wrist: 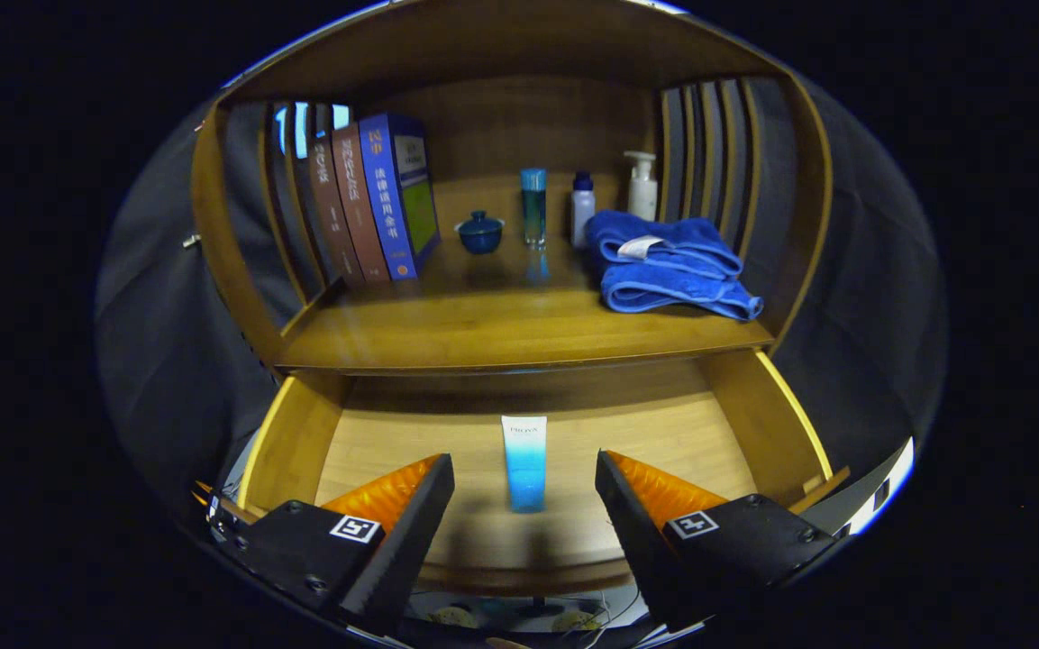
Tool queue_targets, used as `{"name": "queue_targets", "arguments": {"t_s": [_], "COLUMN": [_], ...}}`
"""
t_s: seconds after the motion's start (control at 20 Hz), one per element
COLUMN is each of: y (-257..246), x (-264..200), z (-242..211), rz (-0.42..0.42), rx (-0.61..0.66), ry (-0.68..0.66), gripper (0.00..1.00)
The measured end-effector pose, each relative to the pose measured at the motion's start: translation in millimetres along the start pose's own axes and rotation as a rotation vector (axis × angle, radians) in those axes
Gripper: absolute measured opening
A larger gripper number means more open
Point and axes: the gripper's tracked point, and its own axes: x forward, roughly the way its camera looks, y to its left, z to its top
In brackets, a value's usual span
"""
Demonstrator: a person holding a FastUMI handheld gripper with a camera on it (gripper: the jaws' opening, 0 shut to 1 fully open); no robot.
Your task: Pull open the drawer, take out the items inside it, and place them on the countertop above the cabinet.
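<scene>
Drawer (758, 424) pulled out, wooden, light floor. One tube (524, 462) inside: white at the far end, blue at the near end, lying flat, long axis pointing away from the camera. Sits abt mid-drawer, apart from both side walls and from the front wall.

Gripper (524, 482) over the drawer front, jaws wide apart, nothing held. Tube lies in the gap btwn the two fingers, its near end roughly level w/ the tips; fingers not touching it. Can't tell how high the tips are above the drawer floor.

Above the drawer: the desk (483, 338), wooden top of the cabinet, w/ slatted sides and a back panel. Front strip of it bare.

On desk, left side: row of books (366, 207) standing, leaning left against the slats; blue one outermost, two brownish ones next to it, more behind.

Centre back: small dark blue lidded cup (480, 232); just right of it a tall clear blue bottle (533, 207), upright; then a smaller white bottle w/ blue cap (582, 209), upright; then a white pump bottle (642, 187), upright, nearest the right slats.

Right side: folded blue towel (672, 270), white tag on top, in front of the white bottle and pump bottle, near the right slats.

Dark cloth wall either side of the cabinet.
</scene>
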Motion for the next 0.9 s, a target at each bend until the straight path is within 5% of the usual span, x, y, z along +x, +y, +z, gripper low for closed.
{"name": "queue_targets", "arguments": {"t_s": [0.5,0.85,0.9], "y": [-10,-11,-10], "x": [80,98,99], "z": [-58,-82,-84], "rz": [-0.049,-0.053,-0.050], "rx": [0.003,-0.011,-0.021], "ry": [0.400,0.534,0.551], "gripper": [1.00,1.00,0.94]}}
